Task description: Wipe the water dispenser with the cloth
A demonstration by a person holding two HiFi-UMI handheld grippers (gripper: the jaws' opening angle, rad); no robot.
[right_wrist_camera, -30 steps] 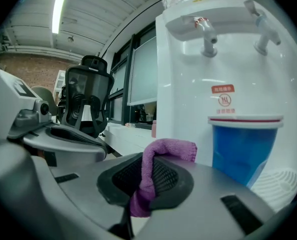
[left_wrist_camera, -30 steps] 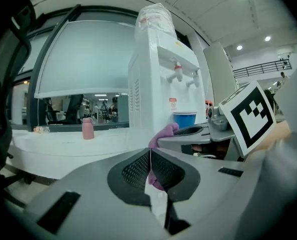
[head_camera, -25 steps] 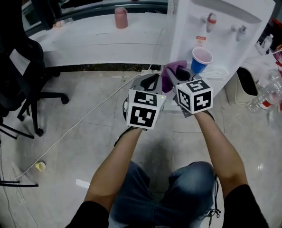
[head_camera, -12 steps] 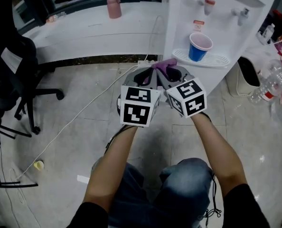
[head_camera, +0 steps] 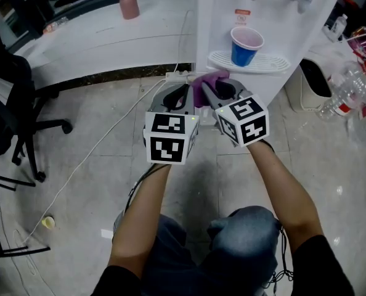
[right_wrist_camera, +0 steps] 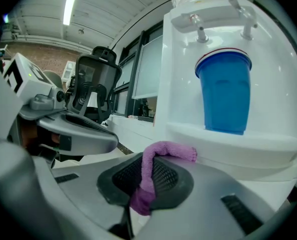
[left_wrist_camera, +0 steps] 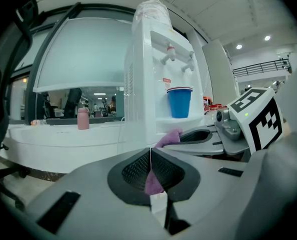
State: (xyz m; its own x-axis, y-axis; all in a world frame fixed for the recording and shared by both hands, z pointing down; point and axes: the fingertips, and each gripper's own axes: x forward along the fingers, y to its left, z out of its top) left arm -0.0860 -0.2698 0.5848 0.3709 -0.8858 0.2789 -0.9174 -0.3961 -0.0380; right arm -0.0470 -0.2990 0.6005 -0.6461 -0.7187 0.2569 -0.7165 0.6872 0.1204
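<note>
the purple cloth (head_camera: 206, 81) sits pinched between both grippers, just in front of the dispenser (head_camera: 215, 23), near the blue cup (head_camera: 244, 45). the left gripper (head_camera: 182, 95) and right gripper (head_camera: 219, 91) each squeeze it tight. both arms reach forward, side by side.

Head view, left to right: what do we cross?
Chair → pink bottle → left gripper → right gripper → bin → plastic bottles. Left out: cloth, clamped by both grippers, and cup; both overlap the grippers.
</note>
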